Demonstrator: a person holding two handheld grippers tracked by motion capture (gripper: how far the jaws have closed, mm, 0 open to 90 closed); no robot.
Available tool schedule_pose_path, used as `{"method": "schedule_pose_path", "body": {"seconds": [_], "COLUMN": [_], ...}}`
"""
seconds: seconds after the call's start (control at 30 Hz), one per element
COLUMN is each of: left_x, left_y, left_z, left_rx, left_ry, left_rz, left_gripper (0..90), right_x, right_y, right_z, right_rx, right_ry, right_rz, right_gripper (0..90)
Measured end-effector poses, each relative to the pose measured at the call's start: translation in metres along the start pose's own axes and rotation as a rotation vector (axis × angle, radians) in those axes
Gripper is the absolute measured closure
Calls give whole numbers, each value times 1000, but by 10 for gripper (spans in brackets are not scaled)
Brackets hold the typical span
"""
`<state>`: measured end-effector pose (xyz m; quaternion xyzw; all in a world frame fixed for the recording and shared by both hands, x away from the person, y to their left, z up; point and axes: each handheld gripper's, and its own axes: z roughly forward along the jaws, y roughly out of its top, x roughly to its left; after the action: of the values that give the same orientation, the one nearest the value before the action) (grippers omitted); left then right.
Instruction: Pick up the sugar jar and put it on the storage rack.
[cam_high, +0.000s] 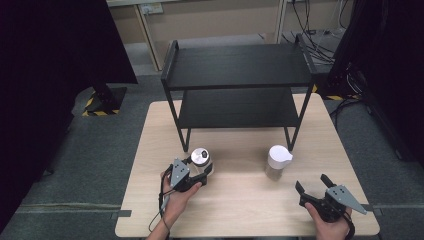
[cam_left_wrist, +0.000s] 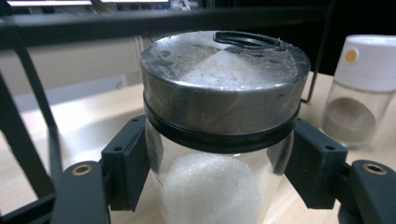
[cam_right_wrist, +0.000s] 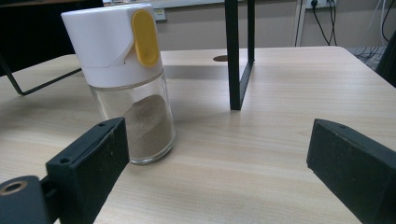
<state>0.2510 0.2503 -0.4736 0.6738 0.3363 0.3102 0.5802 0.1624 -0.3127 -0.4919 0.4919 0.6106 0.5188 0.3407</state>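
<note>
From the high view we see our left gripper (cam_high: 196, 169) closed around a glass jar with a metal lid (cam_high: 201, 158), which stands on the counter (cam_high: 240, 210) just in front of the left front leg of a black two-tier shelf rack (cam_high: 237, 80). Our right gripper (cam_high: 316, 186) rests near the counter's right front edge, its jaws spread wide with nothing between them. A glass shaker with a white cap (cam_high: 277, 161) stands between the two grippers, nearer the right one and close to the rack's right front leg.

In the left gripper view, the jaws press on both sides of the jar (cam_left_wrist: 219, 140) just under its steel lid; white grains fill its lower part. The white-capped shaker (cam_left_wrist: 357, 93) stands off to the right, apart from the jar.

In the right gripper view, the jaws stand far apart and hold nothing. The shaker (cam_right_wrist: 128, 84), with a yellow tab on its cap and brown powder inside, stands on the counter beyond the left jaw, untouched.
</note>
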Motion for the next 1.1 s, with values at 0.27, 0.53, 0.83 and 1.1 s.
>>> {"method": "schedule_pose_path", "body": {"seconds": [0.27,0.53,0.83,1.1], "left_x": [-11,-22,-26,-29], "left_y": [19,41,63,83], "left_z": [-11,-13,-11,-9], "left_rx": [-102,-171,-205,-202], "left_ry": [74,151,213,254], "left_rz": [19,54,53,51], "left_gripper": [300,300,300,301], "right_x": [0,0,0,0], "right_y": [0,-1,0,0], "right_z": [0,0,0,0], "right_rx": [-1,-4,-2,-2], "right_ry": [-1,-2,0,-1], "right_rz": [2,4,3,3], "right_gripper": [59,59,59,59]}}
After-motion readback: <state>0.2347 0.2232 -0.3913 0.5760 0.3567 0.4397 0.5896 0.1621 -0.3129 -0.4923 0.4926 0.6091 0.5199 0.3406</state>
